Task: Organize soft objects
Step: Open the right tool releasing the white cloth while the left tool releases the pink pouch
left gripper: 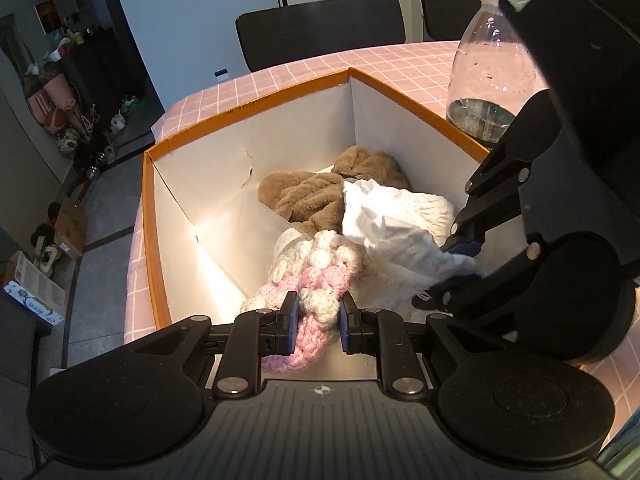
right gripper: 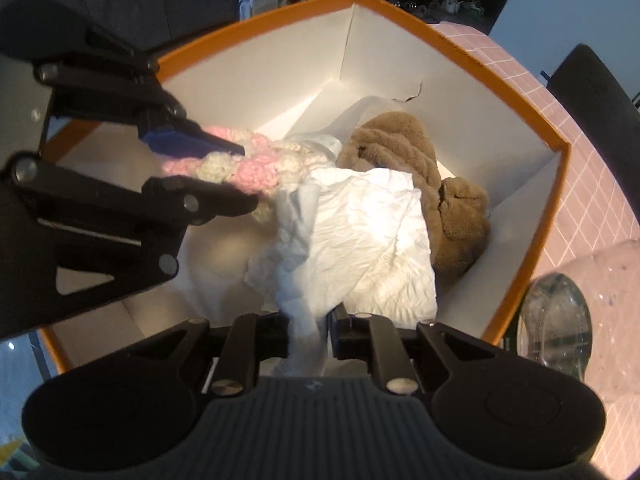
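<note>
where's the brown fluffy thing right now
The brown plush lies inside the orange-rimmed box, toward its far side in the left wrist view, partly under the white cloth.

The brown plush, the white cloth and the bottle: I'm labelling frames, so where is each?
brown plush [right gripper: 404, 152]: right wrist view, ribbed middle.
white cloth [right gripper: 360, 232]: right wrist view, crumpled centre.
bottle [left gripper: 492, 76]: left wrist view, clear body.

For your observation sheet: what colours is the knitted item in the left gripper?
Pink and cream: the knitted item shows best in the left wrist view.
</note>
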`<action>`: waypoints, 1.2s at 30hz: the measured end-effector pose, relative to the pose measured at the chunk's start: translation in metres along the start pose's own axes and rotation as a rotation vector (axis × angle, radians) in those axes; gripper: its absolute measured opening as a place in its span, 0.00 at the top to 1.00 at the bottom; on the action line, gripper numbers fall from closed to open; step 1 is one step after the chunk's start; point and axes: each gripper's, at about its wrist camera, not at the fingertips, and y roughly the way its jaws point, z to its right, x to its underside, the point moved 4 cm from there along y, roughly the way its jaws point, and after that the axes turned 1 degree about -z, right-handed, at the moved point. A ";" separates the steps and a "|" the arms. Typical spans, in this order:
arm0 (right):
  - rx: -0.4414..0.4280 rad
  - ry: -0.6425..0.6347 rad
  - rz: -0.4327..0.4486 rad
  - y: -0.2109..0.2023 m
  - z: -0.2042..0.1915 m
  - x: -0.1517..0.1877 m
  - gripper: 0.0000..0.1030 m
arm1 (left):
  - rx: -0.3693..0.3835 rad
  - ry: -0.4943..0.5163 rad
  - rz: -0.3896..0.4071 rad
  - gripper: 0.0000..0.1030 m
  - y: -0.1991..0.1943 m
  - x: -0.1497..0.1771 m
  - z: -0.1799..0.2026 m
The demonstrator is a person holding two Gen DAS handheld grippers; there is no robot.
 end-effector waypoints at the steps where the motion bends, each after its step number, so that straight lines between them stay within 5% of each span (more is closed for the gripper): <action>1: 0.001 -0.003 0.009 -0.004 0.000 0.000 0.71 | 0.003 -0.003 0.000 0.79 -0.001 0.001 -0.001; 4: 0.011 -0.021 0.050 -0.027 -0.001 0.000 0.50 | 0.003 -0.003 0.000 0.79 -0.003 0.001 -0.001; 10: 0.074 -0.036 0.133 -0.069 0.003 -0.005 0.45 | 0.006 -0.005 0.003 0.78 -0.005 -0.003 0.000; 16: 0.152 -0.099 0.090 -0.052 0.005 -0.008 0.86 | -0.007 0.011 0.003 0.78 -0.001 -0.005 0.003; 24: 0.179 -0.122 -0.008 0.000 0.009 -0.012 0.90 | -0.027 0.056 -0.061 0.78 0.016 -0.009 0.002; 36: 0.180 -0.103 0.005 0.018 0.007 -0.007 0.89 | -0.051 0.104 -0.137 0.67 0.033 -0.001 -0.002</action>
